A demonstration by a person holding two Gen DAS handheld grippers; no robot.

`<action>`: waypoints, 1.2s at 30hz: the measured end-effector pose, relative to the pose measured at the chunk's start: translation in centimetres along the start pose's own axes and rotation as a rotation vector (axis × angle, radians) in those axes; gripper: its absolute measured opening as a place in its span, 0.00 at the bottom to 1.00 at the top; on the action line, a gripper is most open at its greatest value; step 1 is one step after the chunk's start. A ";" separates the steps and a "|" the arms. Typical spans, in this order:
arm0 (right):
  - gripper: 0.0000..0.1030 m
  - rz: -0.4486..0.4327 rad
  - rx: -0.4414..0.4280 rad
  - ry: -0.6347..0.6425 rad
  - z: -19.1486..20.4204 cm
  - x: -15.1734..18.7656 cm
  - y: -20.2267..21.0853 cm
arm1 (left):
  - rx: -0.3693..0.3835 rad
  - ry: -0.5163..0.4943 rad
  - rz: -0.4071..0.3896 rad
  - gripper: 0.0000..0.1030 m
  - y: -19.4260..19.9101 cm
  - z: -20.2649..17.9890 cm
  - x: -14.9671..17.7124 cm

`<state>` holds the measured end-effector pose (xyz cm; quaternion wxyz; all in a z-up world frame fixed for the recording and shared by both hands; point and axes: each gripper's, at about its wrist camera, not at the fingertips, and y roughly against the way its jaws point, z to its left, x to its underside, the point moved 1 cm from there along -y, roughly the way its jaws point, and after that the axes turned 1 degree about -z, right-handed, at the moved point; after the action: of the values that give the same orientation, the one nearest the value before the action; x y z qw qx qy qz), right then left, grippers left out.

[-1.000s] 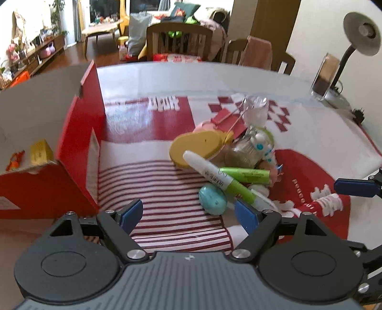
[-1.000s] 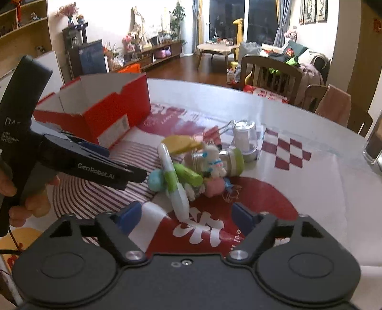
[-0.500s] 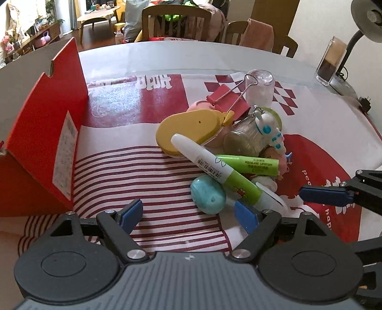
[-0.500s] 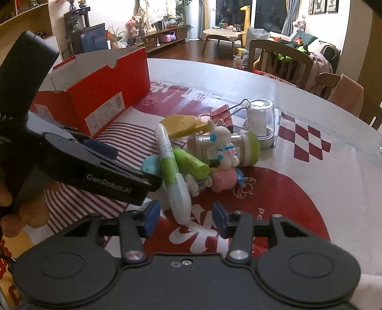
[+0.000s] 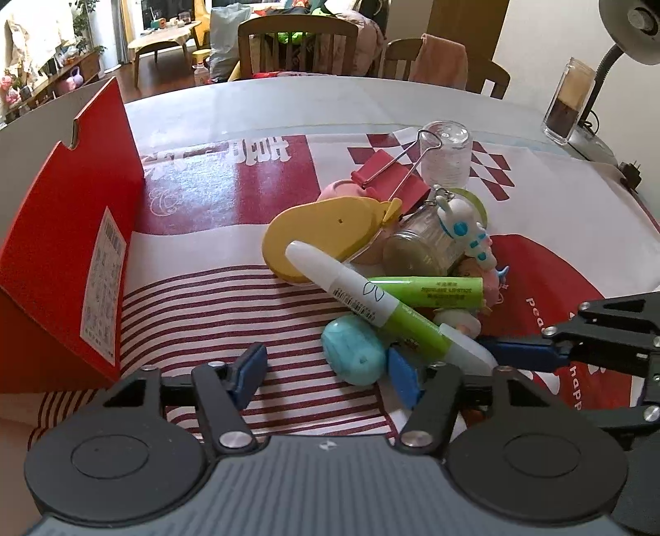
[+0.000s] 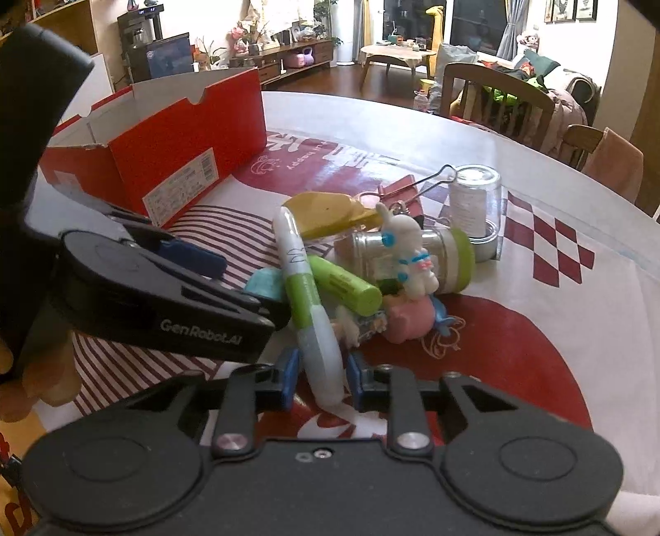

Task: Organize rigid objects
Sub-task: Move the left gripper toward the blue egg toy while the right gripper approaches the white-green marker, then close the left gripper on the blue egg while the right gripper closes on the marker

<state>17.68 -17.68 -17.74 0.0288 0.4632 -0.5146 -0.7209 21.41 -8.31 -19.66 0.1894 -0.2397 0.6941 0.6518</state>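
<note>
The right gripper (image 6: 321,381) pinches the translucent cap end of the long white-and-green plastic marker (image 6: 303,288), whose axis runs away toward the red cardboard box (image 6: 185,148). The left gripper (image 5: 326,373), half-wide and closing, flanks the turquoise egg-shaped case (image 5: 352,354) on the surface (image 6: 536,330).

Beyond the round white surface (image 5: 330,103) stand wooden chairs (image 6: 495,95) draped with clothes. Farther back a low coffee table (image 6: 396,55) sits on dark wood floor (image 6: 330,80) before tall curtained windows (image 6: 474,20). A long low cabinet (image 6: 284,62) lines the pale wall; a desk lamp (image 5: 631,29) rises on the right.
</note>
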 end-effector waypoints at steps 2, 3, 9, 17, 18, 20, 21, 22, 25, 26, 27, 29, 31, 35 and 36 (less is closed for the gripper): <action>0.21 0.001 -0.002 -0.001 0.1 -0.1 -0.1 | 0.004 -0.002 -0.004 0.56 0.0 -0.1 0.0; 0.21 0.001 -0.001 0.002 0.1 -0.1 -0.2 | 0.009 -0.005 -0.007 0.49 0.0 -0.2 0.0; 0.19 -0.008 0.017 0.023 1.0 -0.2 0.1 | 0.034 -0.017 -0.009 0.33 0.2 -0.5 -0.1; 0.17 -0.036 0.058 0.026 2.3 -0.2 1.2 | 0.050 -0.004 -0.027 0.31 1.2 -0.1 -0.1; 0.17 -0.038 0.068 0.027 2.5 -0.2 1.4 | 0.051 0.002 -0.029 0.31 1.3 0.0 -0.1; 0.17 -0.041 0.074 0.021 2.6 -0.2 1.7 | 0.059 0.015 -0.039 0.30 1.8 0.3 0.0; 0.17 -0.043 0.077 0.014 2.7 -0.2 1.8 | 0.062 0.019 -0.043 0.30 2.0 0.5 0.0; 0.17 -0.046 0.081 0.008 2.7 -0.2 2.0 | 0.065 0.022 -0.047 0.29 2.3 0.7 0.0; 0.17 -0.056 0.087 -0.003 3.1 -0.3 2.6 | 0.072 0.029 -0.056 0.28 3.0 1.3 0.2; 0.17 -0.061 0.090 -0.007 3.3 -0.4 2.9 | 0.074 0.033 -0.058 0.28 3.3 1.5 0.3; 0.17 -0.066 0.091 -0.010 3.5 -0.4 3.1 | 0.074 0.036 -0.061 0.28 3.6 1.7 0.4; 0.17 -0.073 0.090 -0.024 3.8 -0.5 3.7 | 0.078 0.045 -0.066 0.28 4.1 2.3 0.6; 0.17 -0.085 0.086 -0.036 4.3 -0.7 4.3 | 0.081 0.057 -0.068 0.28 4.7 2.9 0.8; 0.17 -0.110 0.087 -0.046 5.3 -1.2 5.7 | 0.087 0.085 -0.073 0.28 6.0 4.0 1.0; 0.17 -0.117 0.090 -0.049 5.6 -1.3 6.0 | 0.088 0.091 -0.073 0.28 6.3 4.2 1.0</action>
<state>11.95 -15.83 -12.05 -0.0468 0.4755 -0.5192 -0.7086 16.72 -4.01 -15.40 0.1917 -0.2857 0.7207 0.6019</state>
